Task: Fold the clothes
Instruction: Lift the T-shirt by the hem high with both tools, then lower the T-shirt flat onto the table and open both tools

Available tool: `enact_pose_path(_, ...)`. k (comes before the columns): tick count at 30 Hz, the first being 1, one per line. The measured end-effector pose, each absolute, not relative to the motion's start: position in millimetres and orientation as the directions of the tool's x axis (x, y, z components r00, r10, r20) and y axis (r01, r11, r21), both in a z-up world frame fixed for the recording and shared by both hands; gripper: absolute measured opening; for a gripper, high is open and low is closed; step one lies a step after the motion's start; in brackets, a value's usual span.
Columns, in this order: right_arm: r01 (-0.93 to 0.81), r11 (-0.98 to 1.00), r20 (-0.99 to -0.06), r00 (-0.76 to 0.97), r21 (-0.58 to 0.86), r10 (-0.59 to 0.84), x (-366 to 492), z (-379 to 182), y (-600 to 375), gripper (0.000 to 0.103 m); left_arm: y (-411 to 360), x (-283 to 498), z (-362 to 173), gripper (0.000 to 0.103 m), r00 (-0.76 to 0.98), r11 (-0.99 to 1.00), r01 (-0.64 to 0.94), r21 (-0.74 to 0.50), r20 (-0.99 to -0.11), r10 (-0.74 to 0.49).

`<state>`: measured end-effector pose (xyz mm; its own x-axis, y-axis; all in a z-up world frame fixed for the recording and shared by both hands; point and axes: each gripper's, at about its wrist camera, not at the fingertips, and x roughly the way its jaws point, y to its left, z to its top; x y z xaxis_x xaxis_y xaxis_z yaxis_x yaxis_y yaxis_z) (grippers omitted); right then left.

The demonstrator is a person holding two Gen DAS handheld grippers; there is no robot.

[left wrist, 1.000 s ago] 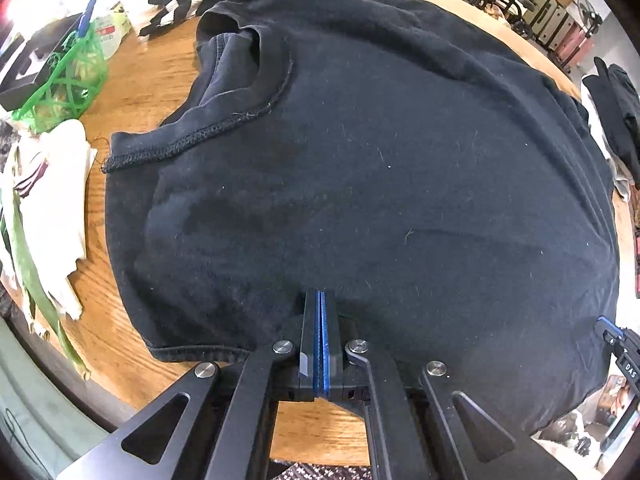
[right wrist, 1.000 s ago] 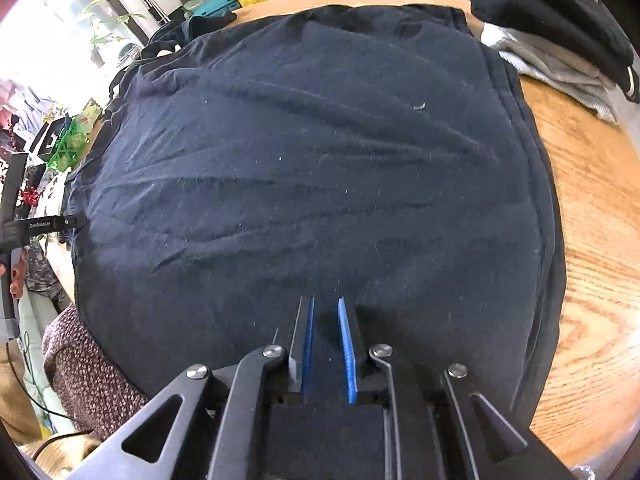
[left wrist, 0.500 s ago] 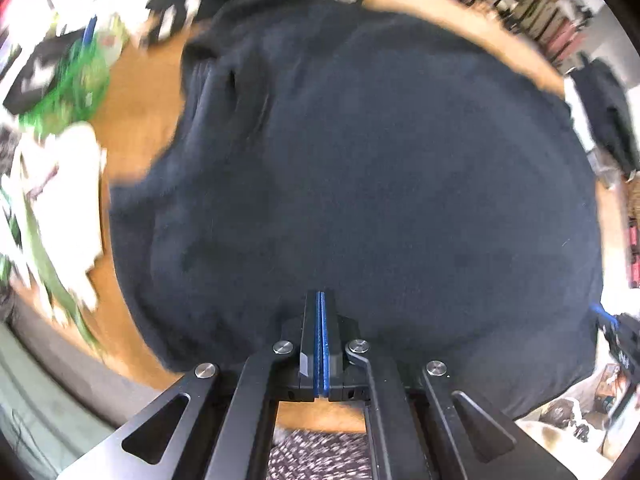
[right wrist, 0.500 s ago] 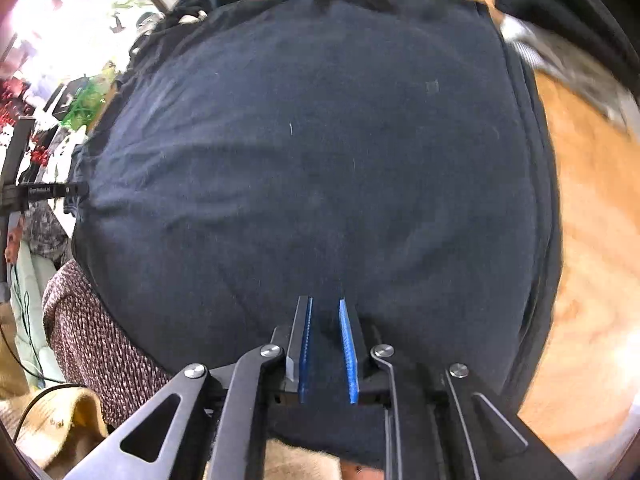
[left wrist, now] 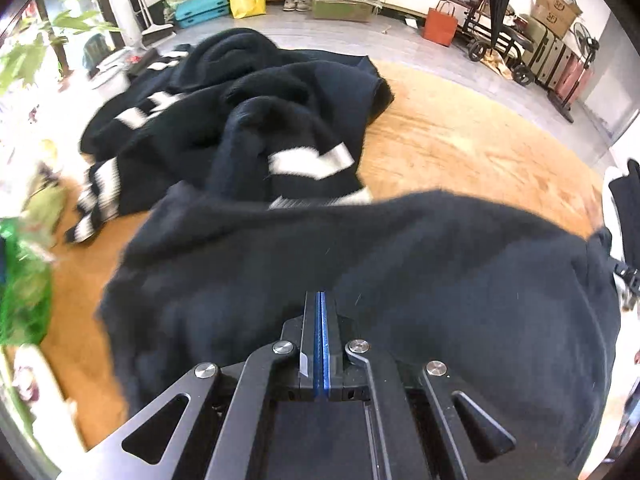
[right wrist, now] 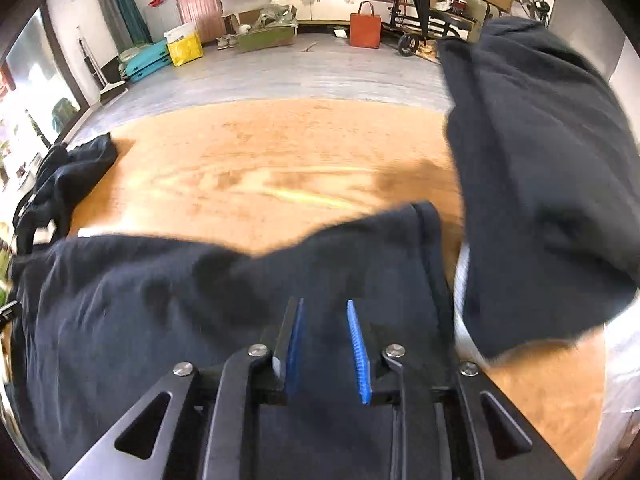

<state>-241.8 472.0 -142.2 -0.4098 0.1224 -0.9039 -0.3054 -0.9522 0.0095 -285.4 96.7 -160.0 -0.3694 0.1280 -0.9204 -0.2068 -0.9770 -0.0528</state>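
Two grippers hold the near edge of one black T-shirt [left wrist: 400, 264], and both views look out over a raised fold of cloth rather than down on a flat garment; the left gripper [left wrist: 321, 316] has its blue pads pressed tight together with the fabric bunched right against them, so I judge it pinches the hem, though the cloth between the pads is too thin to see; the right gripper [right wrist: 325, 338] has its pads standing apart with dark cloth filling the gap, and whether that cloth is truly gripped or only lies in the opening I cannot tell. The shirt hangs from these two points in a sagging line across the wooden table [right wrist: 280, 168], its far part resting on the wood; holding both corners at like height keeps the edge level, which suits carrying it over the rest of the garment for a fold. A striped black-and-white garment [left wrist: 248, 128] lies heaped beyond the left gripper, touching or just behind the shirt's far edge; a dark pile of clothes [right wrist: 540, 168] stands to the right, near the shirt's side; both sit clear of the bare wood between, where a fold would have room to land. Motion blur softens most edges, so finer seams are unreadable.
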Motion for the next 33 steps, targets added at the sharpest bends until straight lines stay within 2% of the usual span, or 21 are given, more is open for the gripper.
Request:
enact_pose_path(13,-0.344,-0.928,-0.913,-0.316,-0.142,0.257,-267.1,-171.6,485.9,0.028,102.4,-330.5,-177.6,0.003,-0.399,-0.99,-0.121,-0.069,-0.91,0.112)
enact_pose_path(19,-0.403,-0.908,-0.916,-0.312,-0.111,0.25,-291.4,-172.7,495.6,0.029,91.9,-339.3,-178.3,0.003,-0.401,-0.988,-0.069,-0.138,-0.903,0.154)
enact_pose_path(24,-0.358,-0.931,-0.911,-0.357,-0.073,0.208,-260.1,-159.2,479.2,0.043,99.7,-325.2,-177.2,0.003,-0.436,-0.992,-0.1,-0.08,-0.893,0.115)
enact_pose_path(25,-0.342,-0.938,-0.908,-0.371,-0.064,0.197,-249.6,-155.5,474.0,0.037,99.2,-319.2,-175.8,0.003,-0.405,-0.99,-0.109,-0.092,-0.905,0.129)
enact_pose_path(27,-0.308,-0.95,-0.901,-0.397,-0.048,0.174,-228.4,-148.0,463.7,0.027,87.8,-294.1,-167.6,0.003,-0.345,-0.957,-0.16,-0.242,-0.895,0.284)
enact_pose_path(28,-0.291,-0.956,-0.898,-0.41,-0.04,0.162,-217.8,-144.2,458.6,0.028,77.8,-275.0,-160.5,0.003,-0.343,-0.936,-0.185,-0.301,-0.872,0.348)
enact_pose_path(30,-0.256,-0.966,-0.89,-0.434,-0.024,0.138,-196.7,-136.7,448.3,0.028,56.4,-237.4,-150.0,0.003,-0.352,-0.934,-0.203,-0.295,-0.868,0.35)
enact_pose_path(33,-0.173,-0.985,-0.891,-0.45,0.019,0.061,-136.4,-129.4,424.6,0.029,19.2,-180.1,-147.9,0.003,-0.336,-0.956,-0.2,-0.213,-0.902,0.271)
